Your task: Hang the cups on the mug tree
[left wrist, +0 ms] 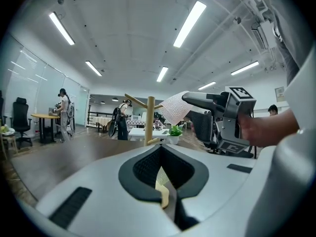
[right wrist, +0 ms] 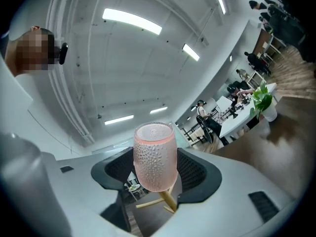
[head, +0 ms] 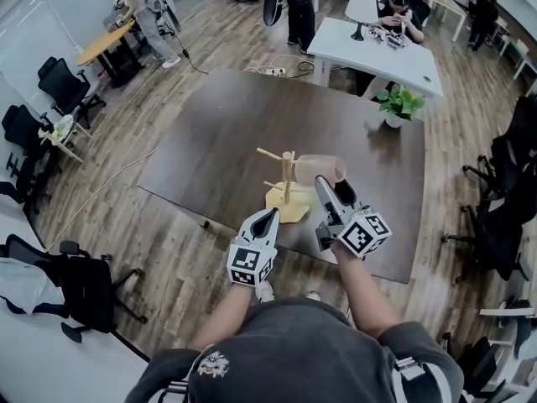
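Dark table (head: pixel 210 141), cup (head: pixel 321 168) sideways in right gripper (head: pixel 322 180)

**Bright office light, views bent at the edges**

Long ceiling strips (left wrist: pixel 190 22) light the room brightly and evenly, blown out to white in both gripper views. Shadows on the dark table (head: pixel 218 133) are soft. Straight lines bow at the rims; corners go black.
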A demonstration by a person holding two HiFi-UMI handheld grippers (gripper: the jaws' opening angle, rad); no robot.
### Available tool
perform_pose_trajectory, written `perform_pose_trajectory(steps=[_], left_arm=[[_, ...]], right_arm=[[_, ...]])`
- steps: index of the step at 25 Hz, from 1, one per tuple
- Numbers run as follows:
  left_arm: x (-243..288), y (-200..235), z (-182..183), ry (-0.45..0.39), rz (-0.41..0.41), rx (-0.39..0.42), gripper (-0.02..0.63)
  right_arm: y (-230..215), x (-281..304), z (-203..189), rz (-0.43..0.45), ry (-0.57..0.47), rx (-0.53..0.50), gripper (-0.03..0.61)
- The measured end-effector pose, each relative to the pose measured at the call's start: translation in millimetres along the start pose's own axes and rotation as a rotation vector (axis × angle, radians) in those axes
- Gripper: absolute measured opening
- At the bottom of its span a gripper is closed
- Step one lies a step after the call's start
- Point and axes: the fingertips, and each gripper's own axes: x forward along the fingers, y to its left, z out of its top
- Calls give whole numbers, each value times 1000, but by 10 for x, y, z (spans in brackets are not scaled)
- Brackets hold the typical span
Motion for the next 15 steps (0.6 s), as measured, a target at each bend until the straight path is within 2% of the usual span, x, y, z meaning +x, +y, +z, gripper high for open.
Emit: perform_pose_trajectory(steps=[15], left_arm=[[-1,63,-75,10,-4,-12,0]], right_arm=[[-90,110,-216,74,3,189,292]])
